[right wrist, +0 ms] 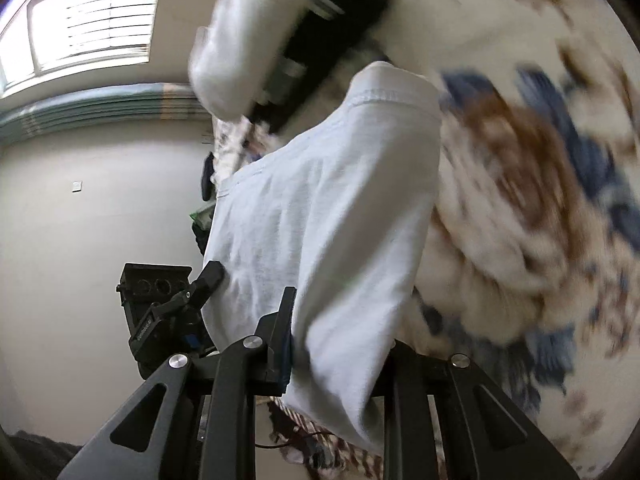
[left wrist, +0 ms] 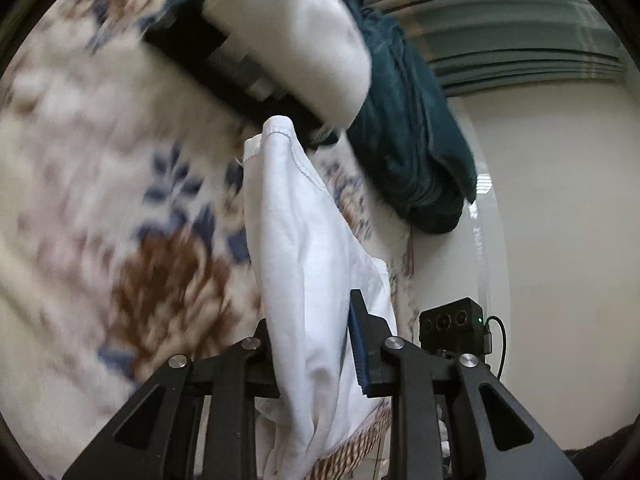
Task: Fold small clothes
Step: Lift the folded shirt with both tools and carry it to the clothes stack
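Note:
A small white garment (left wrist: 304,264) hangs in the air between both grippers, lifted off the floral blanket (left wrist: 100,200). My left gripper (left wrist: 312,344) is shut on one edge of it; the cloth drapes over and hides its left finger. My right gripper (right wrist: 336,332) is shut on the other edge of the white garment (right wrist: 328,208), whose hemmed end flops forward over the fingers. The left gripper (right wrist: 208,280) shows in the right wrist view, pinching the cloth's far side. The right gripper's camera block (left wrist: 452,324) shows in the left wrist view.
A folded white cloth (left wrist: 296,36) lies on a black item (left wrist: 208,52) on the blanket, with a crumpled dark teal garment (left wrist: 404,136) beside it. Green striped curtains (left wrist: 512,28), a window (right wrist: 88,12) and a pale wall (right wrist: 80,220) lie beyond. The blanket is motion-blurred.

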Demonstrator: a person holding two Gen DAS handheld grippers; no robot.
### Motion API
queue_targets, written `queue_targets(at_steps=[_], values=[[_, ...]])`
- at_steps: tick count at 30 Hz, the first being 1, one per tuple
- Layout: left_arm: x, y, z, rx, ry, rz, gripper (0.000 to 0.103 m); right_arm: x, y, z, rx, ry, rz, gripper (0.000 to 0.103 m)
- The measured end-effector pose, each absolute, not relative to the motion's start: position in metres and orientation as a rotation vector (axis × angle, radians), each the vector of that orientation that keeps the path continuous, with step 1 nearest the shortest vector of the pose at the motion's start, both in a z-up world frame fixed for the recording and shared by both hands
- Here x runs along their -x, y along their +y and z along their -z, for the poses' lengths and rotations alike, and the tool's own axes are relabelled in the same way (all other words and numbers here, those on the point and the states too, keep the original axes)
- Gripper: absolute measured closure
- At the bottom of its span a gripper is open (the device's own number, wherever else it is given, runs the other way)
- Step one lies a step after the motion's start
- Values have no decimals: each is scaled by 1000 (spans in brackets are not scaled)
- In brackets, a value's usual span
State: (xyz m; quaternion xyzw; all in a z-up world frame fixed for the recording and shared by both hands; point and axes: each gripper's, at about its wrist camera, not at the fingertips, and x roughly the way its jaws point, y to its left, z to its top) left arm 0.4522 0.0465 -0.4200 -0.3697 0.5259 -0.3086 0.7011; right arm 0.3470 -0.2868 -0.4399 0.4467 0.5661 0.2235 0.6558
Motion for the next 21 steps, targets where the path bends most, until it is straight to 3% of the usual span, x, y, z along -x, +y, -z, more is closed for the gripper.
queue_targets(at_steps=[13,21], values=[[-610,56,311,761,953,726,82,-533,-269,322,-921,1103,-574,81],[-739,51,320,660,972,698,82,-693,-249,330,-876,1095,-531,81]])
